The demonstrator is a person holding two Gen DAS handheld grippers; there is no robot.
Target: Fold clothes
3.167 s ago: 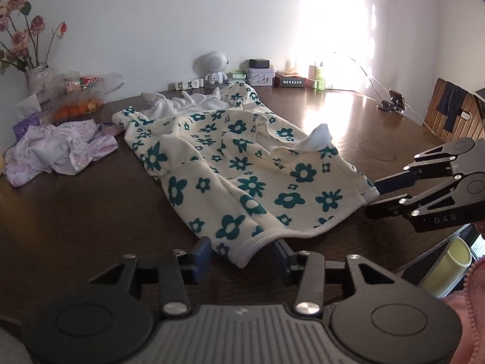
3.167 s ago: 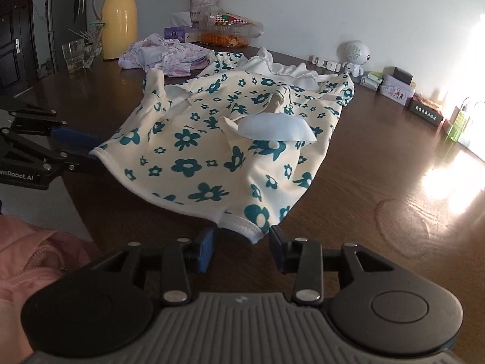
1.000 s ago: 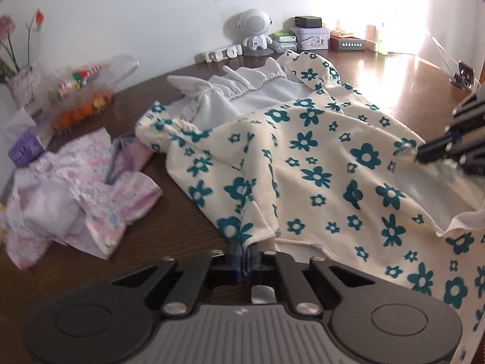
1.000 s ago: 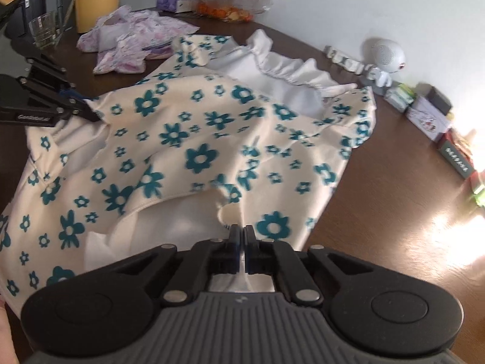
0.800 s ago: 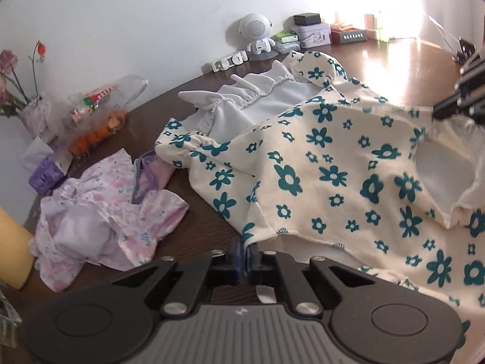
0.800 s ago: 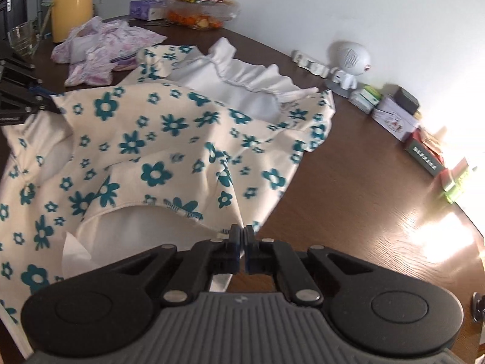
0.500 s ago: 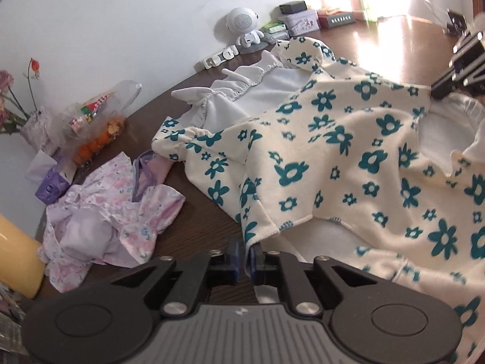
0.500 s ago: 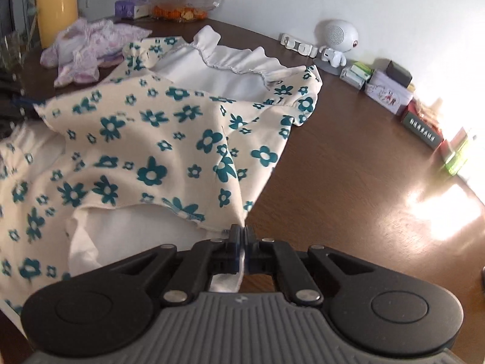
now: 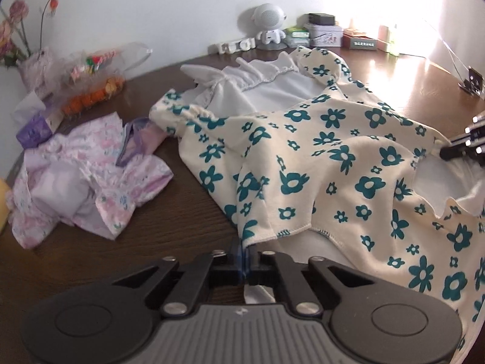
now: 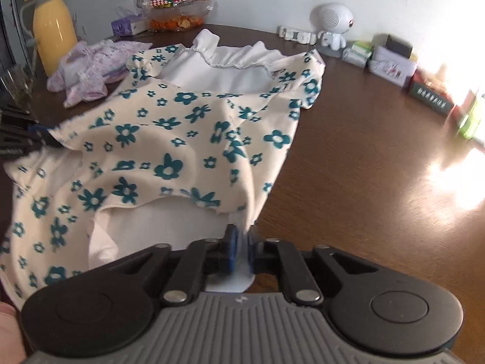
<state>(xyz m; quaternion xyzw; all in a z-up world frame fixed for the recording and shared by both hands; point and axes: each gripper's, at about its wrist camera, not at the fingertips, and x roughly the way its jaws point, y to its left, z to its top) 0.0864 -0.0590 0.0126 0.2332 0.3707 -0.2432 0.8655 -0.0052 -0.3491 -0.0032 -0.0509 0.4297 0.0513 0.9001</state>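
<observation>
A cream garment with teal flowers [image 9: 327, 157] and a white ruffled collar lies spread on the dark wooden table [image 9: 188, 230]; it also shows in the right wrist view [image 10: 169, 151]. My left gripper [image 9: 245, 256] is shut on its hem at the left corner. My right gripper [image 10: 241, 245] is shut on the hem at the other corner. The lifted hem is doubled over the garment's lower part, white lining showing beneath. The right gripper's tips show at the right edge of the left wrist view [image 9: 463, 148]; the left gripper shows at the left edge of the right wrist view [image 10: 21, 139].
A crumpled pink-purple garment [image 9: 85, 176] lies to the left. A bag of snacks [image 9: 91, 91], a tissue pack and a flower vase [image 9: 30, 66] stand at the back left. A white toy robot [image 9: 269, 27] and small boxes [image 9: 324, 35] line the wall. A yellow jug [image 10: 54, 36] and a glass [image 10: 15, 85] stand far left.
Both grippers shut on the hem corners about three seconds ago and have carried the hem up and forward toward the collar. Over the last second the fold has advanced slightly.
</observation>
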